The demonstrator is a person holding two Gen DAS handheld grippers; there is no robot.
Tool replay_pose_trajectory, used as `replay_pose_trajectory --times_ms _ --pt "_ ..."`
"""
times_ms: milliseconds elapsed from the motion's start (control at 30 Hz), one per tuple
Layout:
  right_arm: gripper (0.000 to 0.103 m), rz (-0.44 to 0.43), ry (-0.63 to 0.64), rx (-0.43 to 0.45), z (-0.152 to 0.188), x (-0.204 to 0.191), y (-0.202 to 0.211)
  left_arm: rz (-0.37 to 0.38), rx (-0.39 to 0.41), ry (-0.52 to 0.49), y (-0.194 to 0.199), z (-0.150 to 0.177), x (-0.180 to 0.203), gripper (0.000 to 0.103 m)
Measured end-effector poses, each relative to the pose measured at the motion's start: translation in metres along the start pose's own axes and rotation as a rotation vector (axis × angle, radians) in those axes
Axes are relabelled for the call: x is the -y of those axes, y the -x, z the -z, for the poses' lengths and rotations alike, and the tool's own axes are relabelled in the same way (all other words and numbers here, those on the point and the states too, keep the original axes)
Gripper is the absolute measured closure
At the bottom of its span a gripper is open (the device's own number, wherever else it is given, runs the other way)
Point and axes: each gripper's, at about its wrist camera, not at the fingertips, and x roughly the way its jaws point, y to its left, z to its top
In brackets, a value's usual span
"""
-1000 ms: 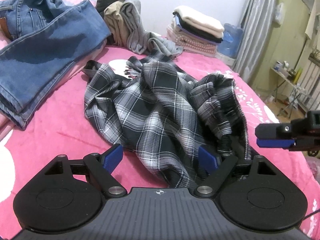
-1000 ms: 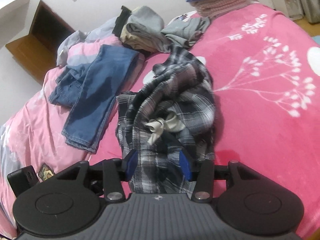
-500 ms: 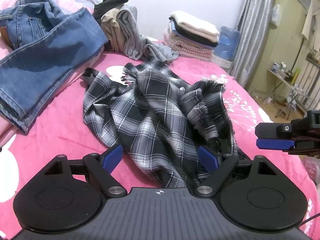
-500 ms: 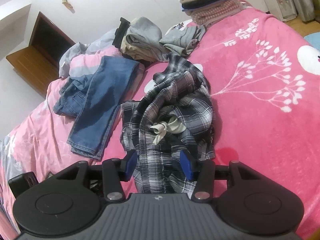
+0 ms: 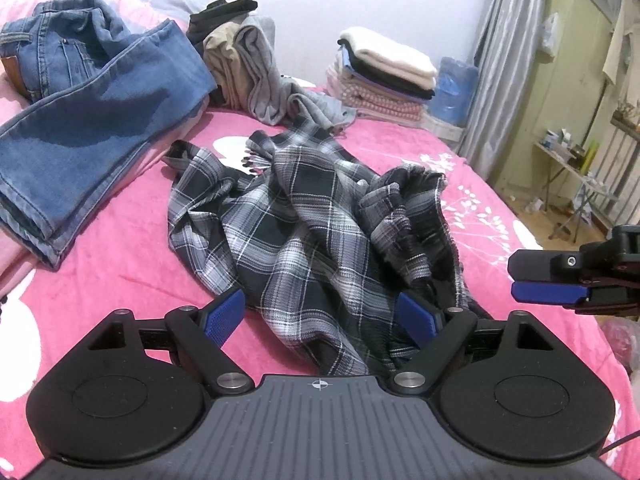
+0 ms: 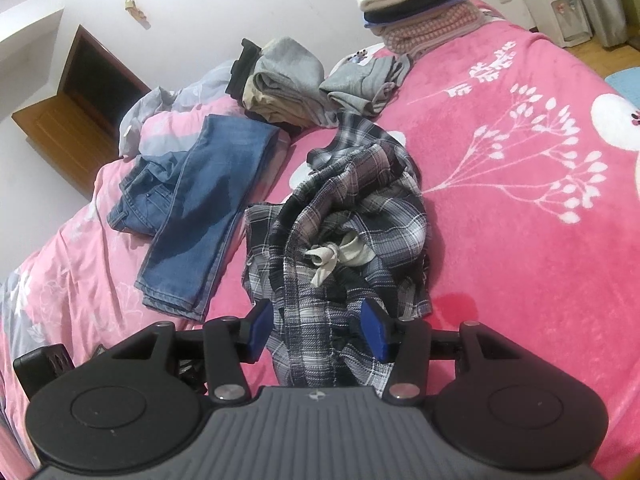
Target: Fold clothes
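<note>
A crumpled black-and-white plaid garment (image 5: 304, 232) lies in the middle of the pink bed (image 5: 120, 264). My left gripper (image 5: 320, 316) stands wide open at its near edge. The cloth lies between the blue pads, against the right one and apart from the left one. In the right wrist view the same garment (image 6: 344, 216) shows a pale knotted tie (image 6: 332, 256) on top. My right gripper (image 6: 318, 330) is half open over the near hem, and its pads do not press the cloth. Seen side-on in the left wrist view, the right gripper (image 5: 548, 280) hovers over bare blanket.
Blue jeans (image 5: 92, 128) lie flat to the left of the garment. Behind it is a heap of grey and beige clothes (image 5: 248, 64), and a folded stack (image 5: 384, 76) stands at the far edge. A water bottle (image 5: 456, 92), curtain and small table (image 5: 576, 168) are beyond the bed's right side.
Both views have tipped up a little, so the garment sits slightly lower in each. The garment's folds and both gripper openings look the same.
</note>
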Motion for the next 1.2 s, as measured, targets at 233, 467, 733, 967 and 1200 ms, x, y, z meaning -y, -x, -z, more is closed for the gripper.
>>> replay_pose_trajectory --times_ms 233,467,733,967,1200 --pt "0.051 -0.002 -0.005 0.005 0.0007 0.0003 0.0006 0.002 -0.001 -0.001 -0.0003 0.0009 0.0016 0.018" --pt "0.051 -0.002 -0.008 0.006 0.0011 0.0009 0.0003 0.004 -0.003 0.0 -0.0009 0.0018 0.0018 0.018" --pt "0.051 -0.003 -0.007 0.008 0.0013 0.001 0.0006 0.005 -0.003 -0.001 -0.0006 0.0023 0.0021 0.018" --pt "0.051 -0.003 -0.009 0.009 0.0016 0.0012 0.0007 0.007 -0.003 -0.002 0.0 0.0026 0.0031 0.018" --pt "0.051 -0.004 -0.009 0.01 0.0018 0.0016 0.0008 0.012 -0.004 -0.008 -0.0001 0.0027 0.0044 0.018"
